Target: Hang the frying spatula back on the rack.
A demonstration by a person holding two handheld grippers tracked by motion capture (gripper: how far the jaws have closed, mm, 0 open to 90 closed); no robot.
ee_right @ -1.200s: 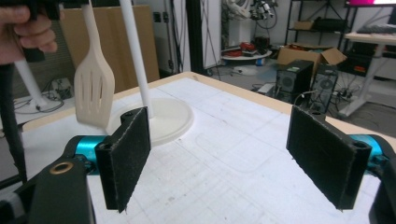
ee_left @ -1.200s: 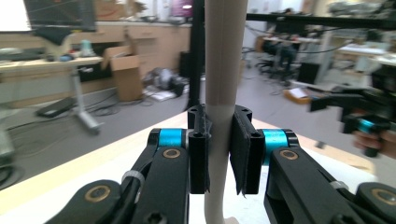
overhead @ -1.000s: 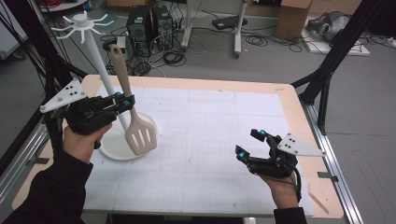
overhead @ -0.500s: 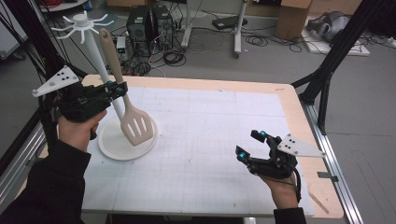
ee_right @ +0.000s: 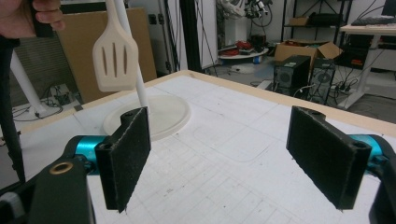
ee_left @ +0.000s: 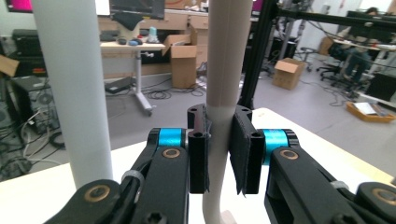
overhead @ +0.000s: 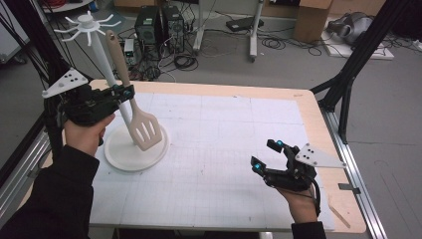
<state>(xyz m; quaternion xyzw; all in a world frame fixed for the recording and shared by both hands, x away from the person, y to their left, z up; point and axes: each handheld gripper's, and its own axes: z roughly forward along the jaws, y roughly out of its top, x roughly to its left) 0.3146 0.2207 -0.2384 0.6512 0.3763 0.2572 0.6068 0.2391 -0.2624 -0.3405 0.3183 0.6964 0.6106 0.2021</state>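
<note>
Left gripper holds spatula by its handle, next to the rack pole near the bench's left edge.

Left jaws clamped tight on the handle about midway, in the left gripper view pads press both sides of the shaft. Slotted blade hangs down, over the rack's round base, apparently clear of it. Right gripper rests near the bench's front-right corner, jaws wide apart, nothing between them. Spatula looks light, stiff, smooth plastic or silicone, so it may swivel in a 1-point grip; hold mid-handle, squarely, away from the blade. Hook arms at the pole top are thin, likely easy to knock.
</note>
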